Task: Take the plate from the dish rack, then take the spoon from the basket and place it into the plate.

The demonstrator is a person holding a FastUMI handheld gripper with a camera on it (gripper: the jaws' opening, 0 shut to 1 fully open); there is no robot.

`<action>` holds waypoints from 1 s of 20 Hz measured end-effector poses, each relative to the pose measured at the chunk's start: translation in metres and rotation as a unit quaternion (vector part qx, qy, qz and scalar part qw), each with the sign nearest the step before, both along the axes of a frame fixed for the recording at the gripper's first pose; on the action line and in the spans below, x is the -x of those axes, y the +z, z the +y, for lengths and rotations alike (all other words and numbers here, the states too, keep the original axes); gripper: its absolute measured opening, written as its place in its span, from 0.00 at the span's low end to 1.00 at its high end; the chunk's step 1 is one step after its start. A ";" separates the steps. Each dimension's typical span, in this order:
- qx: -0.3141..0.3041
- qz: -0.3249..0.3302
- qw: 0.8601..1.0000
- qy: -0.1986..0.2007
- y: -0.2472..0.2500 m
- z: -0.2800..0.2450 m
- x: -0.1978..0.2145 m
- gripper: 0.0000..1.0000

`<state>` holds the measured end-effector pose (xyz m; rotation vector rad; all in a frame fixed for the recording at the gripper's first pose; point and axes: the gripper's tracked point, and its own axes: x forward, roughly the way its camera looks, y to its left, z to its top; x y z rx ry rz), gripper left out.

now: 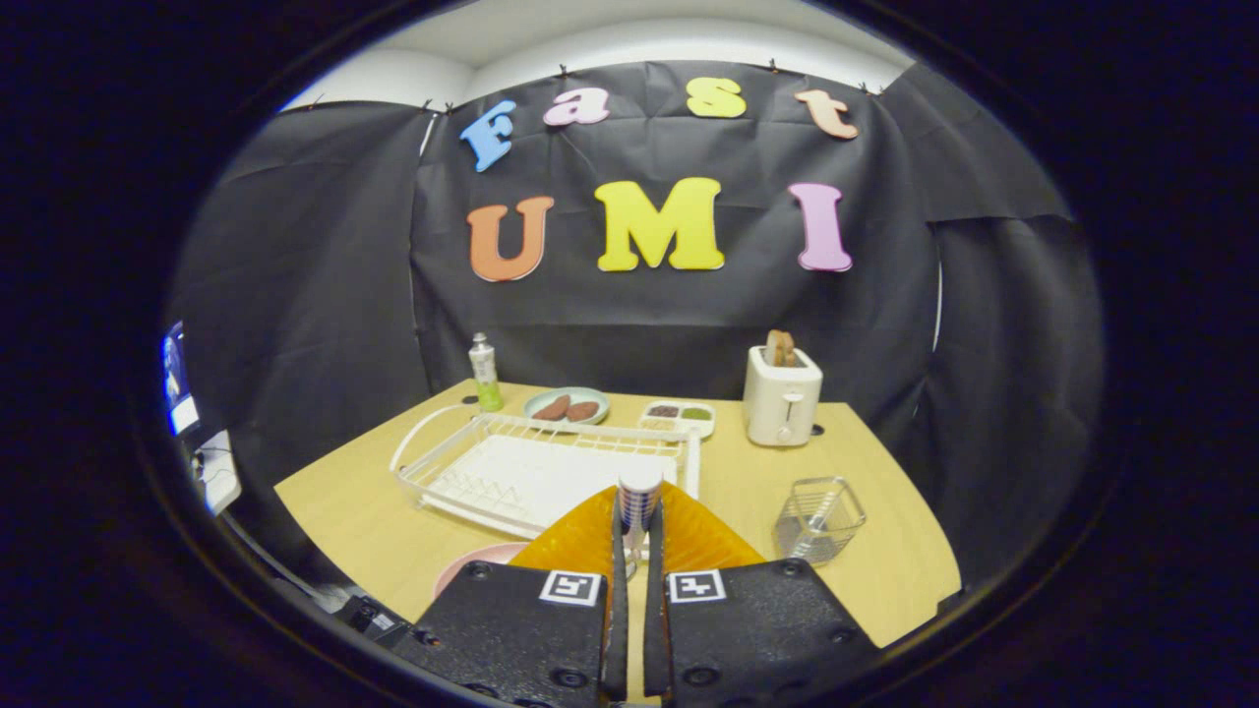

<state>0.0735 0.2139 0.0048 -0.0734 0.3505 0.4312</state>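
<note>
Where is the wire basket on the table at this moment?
In the gripper view, the wire basket stands on the table just right of the claw, nearer than the toaster.

Camera rides tool (637, 536), faces forward over table (748, 482)
</note>
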 end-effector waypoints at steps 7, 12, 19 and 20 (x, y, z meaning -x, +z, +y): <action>0.014 0.067 0.997 0.030 -0.064 0.075 0.014 0.12; -0.005 0.099 0.994 0.043 -0.078 0.097 0.021 0.13; -0.006 0.102 0.994 0.033 -0.078 0.090 0.022 0.20; -0.003 0.096 0.995 0.023 -0.076 0.084 0.020 0.26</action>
